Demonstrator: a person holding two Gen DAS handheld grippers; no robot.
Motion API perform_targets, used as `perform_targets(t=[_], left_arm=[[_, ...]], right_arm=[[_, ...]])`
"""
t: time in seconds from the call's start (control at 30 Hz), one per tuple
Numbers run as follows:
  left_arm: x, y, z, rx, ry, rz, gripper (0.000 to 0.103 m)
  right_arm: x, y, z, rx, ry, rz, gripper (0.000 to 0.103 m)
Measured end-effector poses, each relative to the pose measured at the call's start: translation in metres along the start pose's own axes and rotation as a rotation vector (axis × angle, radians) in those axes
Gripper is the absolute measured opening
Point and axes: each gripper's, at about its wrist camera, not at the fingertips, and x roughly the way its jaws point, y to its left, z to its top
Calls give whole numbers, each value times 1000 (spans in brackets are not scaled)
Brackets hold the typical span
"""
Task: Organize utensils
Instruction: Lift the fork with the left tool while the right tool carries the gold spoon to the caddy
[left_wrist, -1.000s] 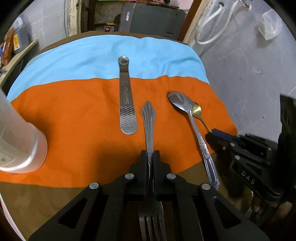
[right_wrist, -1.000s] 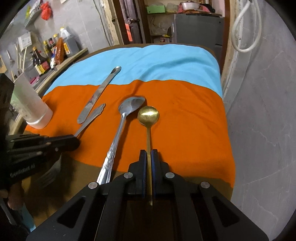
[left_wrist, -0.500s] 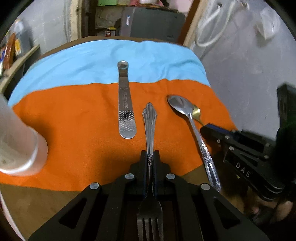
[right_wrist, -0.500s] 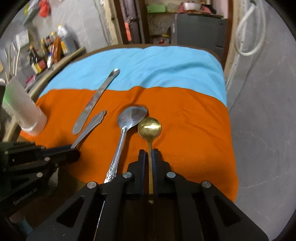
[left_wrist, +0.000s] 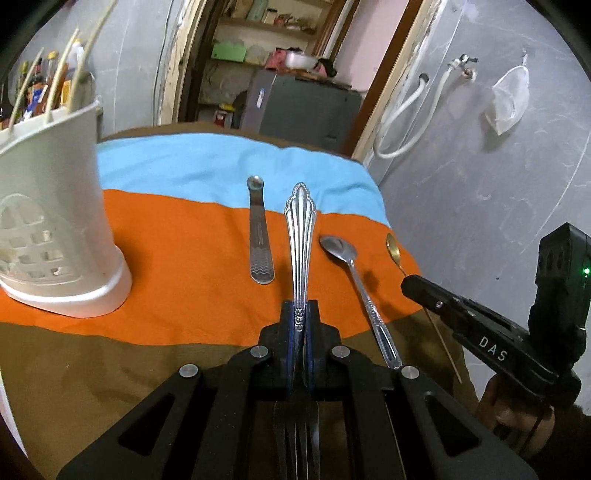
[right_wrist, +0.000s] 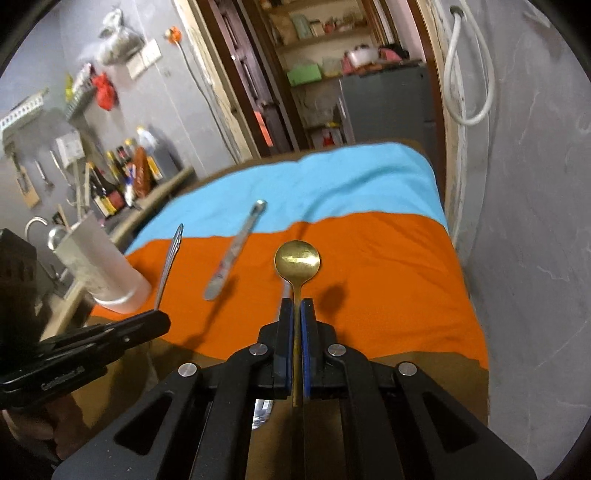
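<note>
We hold the fork (left_wrist: 300, 236) in our left gripper (left_wrist: 299, 314) and the gold spoon (right_wrist: 296, 258) in our right gripper (right_wrist: 295, 314), jaws clamped, both above the counter (left_wrist: 177, 251). Neither is in the holder (left_wrist: 55, 221) yet; the knife (left_wrist: 259, 236) and silver spoon (left_wrist: 351, 273) lie waiting.

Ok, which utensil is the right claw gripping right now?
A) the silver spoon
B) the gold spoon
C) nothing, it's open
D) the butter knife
B: in the right wrist view the right claw is shut on the thin handle of the gold spoon, while the silver spoon and the butter knife lie on the orange cloth.
</note>
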Motion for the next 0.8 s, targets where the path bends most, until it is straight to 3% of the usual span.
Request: perform_targets(t=[0.37, 0.8], left_arm=[[-27, 3, -2, -7, -93, 1, 3], [-73, 9, 19, 43, -255, 32, 3]], right_arm=[[-15, 31, -1, -1, -86, 95, 2], [-31, 74, 24, 9, -261, 198, 2]])
